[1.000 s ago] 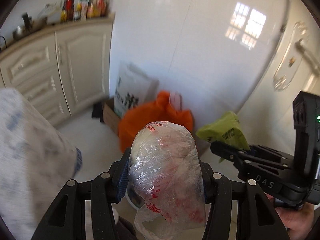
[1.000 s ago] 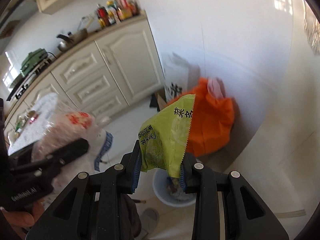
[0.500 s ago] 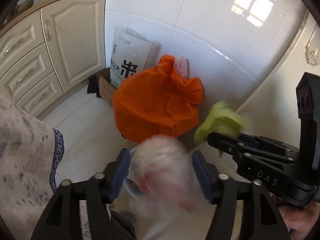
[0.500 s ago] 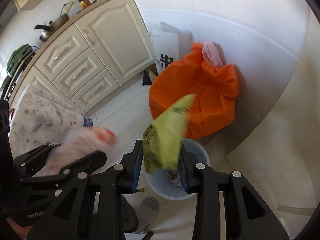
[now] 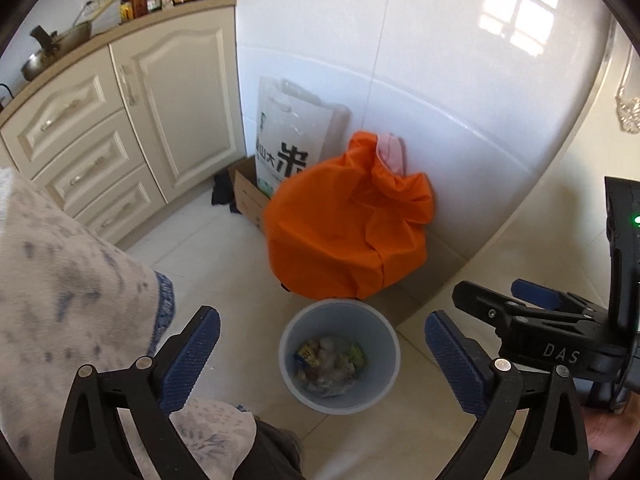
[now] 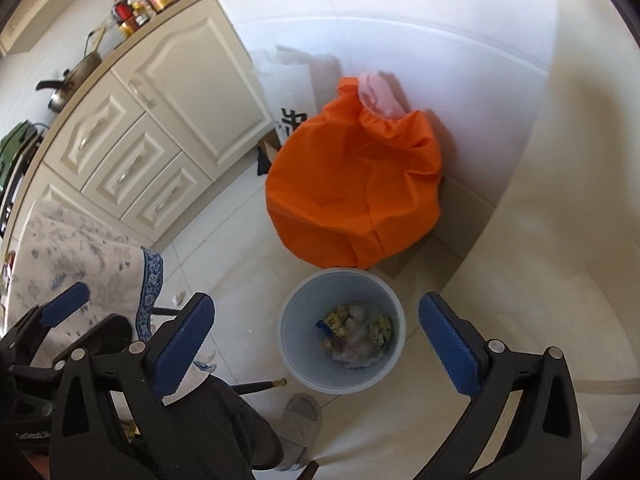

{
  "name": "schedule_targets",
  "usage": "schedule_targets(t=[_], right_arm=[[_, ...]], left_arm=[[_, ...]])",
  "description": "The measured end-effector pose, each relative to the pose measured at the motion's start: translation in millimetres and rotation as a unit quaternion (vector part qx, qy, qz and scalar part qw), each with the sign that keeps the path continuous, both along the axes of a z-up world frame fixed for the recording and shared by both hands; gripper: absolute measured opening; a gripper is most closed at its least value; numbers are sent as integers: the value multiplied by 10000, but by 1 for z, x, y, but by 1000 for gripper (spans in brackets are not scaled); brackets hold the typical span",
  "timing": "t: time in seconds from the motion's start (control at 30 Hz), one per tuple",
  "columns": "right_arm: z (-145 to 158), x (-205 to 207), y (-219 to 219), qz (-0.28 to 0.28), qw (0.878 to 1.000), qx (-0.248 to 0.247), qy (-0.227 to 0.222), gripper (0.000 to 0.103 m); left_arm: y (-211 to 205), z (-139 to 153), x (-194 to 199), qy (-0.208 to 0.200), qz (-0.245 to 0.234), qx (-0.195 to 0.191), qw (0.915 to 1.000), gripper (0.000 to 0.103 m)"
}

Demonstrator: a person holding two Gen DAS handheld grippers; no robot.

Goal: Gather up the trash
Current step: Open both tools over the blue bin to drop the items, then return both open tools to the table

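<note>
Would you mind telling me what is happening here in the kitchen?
A person is collecting trash with two handheld grippers. Both the left gripper and right gripper hang over the bin with jaws opening and nothing between them. Wrappers and a clear bag lie in the bin, beside an orange bag.

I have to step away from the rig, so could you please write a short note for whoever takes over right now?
Left claw: jaws opening, nothing between them.
Right claw: jaws opening, also empty.
Both hang over the pale blue bin on the floor, beside the orange bag.
Done: wrappers and a crumpled clear bag lie in the bin.
Left: these views show no other loose trash for certain; a small white scrap lies on the floor near the tablecloth. Check the table.
</note>
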State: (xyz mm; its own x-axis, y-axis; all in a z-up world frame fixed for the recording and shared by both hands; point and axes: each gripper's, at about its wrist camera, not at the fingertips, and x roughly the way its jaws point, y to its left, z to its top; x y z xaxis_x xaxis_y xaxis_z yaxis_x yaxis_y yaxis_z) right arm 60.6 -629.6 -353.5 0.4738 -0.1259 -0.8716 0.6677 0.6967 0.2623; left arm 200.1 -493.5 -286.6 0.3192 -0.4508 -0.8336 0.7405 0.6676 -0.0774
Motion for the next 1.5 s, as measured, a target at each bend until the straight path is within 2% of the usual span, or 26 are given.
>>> schedule_targets(t=[0.23,0.47,0.63,0.87,1.27,1.4,1.5], right_arm=[[39,-2,22,92,9993,-186,-324,103],[96,7,58,365,9952,-557,-710,103],[139,18,92,652,9892,-769,-1066,103],[192,47,158,1234,9745,-1077,-1533,103],[229,109,284,2392,9447,-1194,-1899,103],[231,128,320,2752,9342,-1216,-1917,103],[229,144,348,3014,9263,-1231,-1898,103]], left_arm=[[43,44,-25,-211,137,-377,9990,101],[116,108,-52,-603,297,-903,9936,102],[182,150,-71,-983,560,-1314,9849,102],[293,191,-96,-1549,1164,-1705,9661,102],[446,210,-127,-2152,2268,-1725,9341,102],[483,209,-132,-2267,2607,-1636,9241,102],[492,208,-129,-2293,2806,-1541,9192,102]])
